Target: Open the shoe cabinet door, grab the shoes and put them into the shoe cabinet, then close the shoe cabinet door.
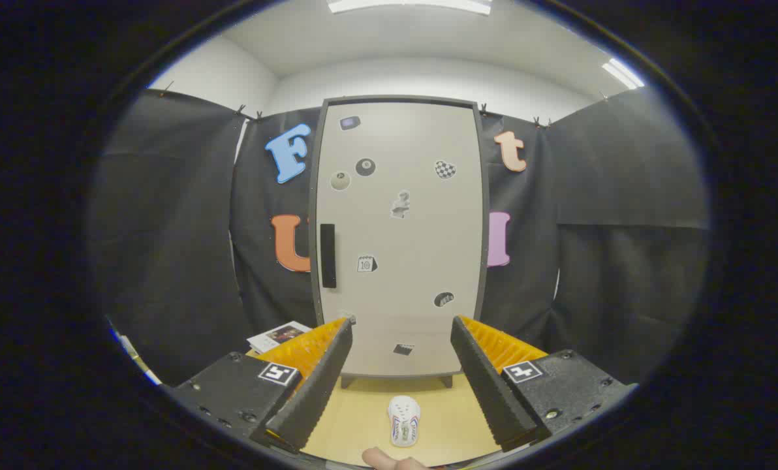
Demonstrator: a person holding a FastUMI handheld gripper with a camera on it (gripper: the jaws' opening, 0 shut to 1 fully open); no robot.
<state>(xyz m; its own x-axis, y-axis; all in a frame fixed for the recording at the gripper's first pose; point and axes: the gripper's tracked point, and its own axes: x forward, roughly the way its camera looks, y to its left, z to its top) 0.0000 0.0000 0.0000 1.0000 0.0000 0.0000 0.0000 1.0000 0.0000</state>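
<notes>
1. Left of my claw [402,382], a glossy printed booklet [278,335] lies on the worktop [363,418], partly hidden behind the left finger.
2. Ahead I see the shoe cabinet [402,241]: tall, smooth, pale, dark-framed, its door shut. A slim black rectangular handle [327,255] sits near its left edge, and small stickers [365,167] dot the panel; I cannot make out their designs.
3. My claw is spread wide, ribbed wedge fingers well apart, gripping nothing.
4. Between the fingers, on the light wooden worktop, rests one small white perforated shoe [403,420], touching neither finger.
5. Just below the shoe, a fingertip [389,462] is cut off.
</notes>
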